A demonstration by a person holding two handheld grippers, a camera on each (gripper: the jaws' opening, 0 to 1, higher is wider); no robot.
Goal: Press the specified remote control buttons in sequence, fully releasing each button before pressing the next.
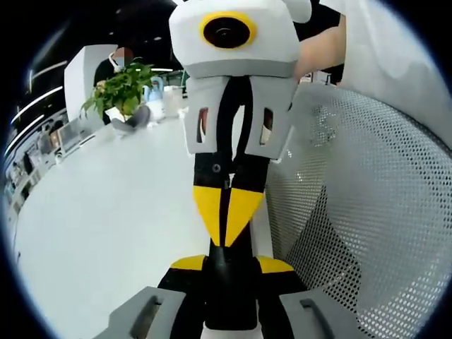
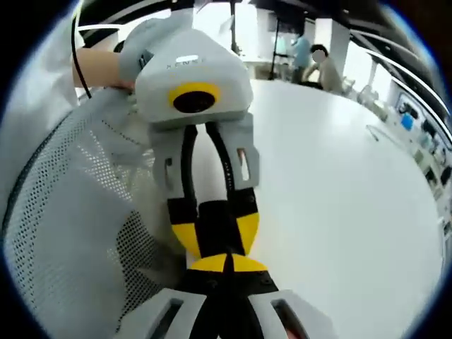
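While I held both tongs tip to tip over the smooth white tabletop, my left gripper rose from the bottom edge of the left gripper view. Its yellow-tipped jaws stood a little apart, pinching a narrow black remote control between them. The remote ran straight up the bottom centre of that frame. I saw it end-on and could not make out its buttons.

My right gripper came down from the top centre of the same view, pointing back at the camera. Its jaws were pressed together into one yellow wedge with only a thin dark seam. The point of the wedge met the far end of the remote. I could not tell how hard it bore on it.

My bare hand gripped the right tongs' white body at the upper right of that frame. A white perforated mesh fabric filled the right side below it.

A leafy green potted plant stood on the table at the upper left. In the right gripper view, two people were at the table's far edge, near the top of the frame.
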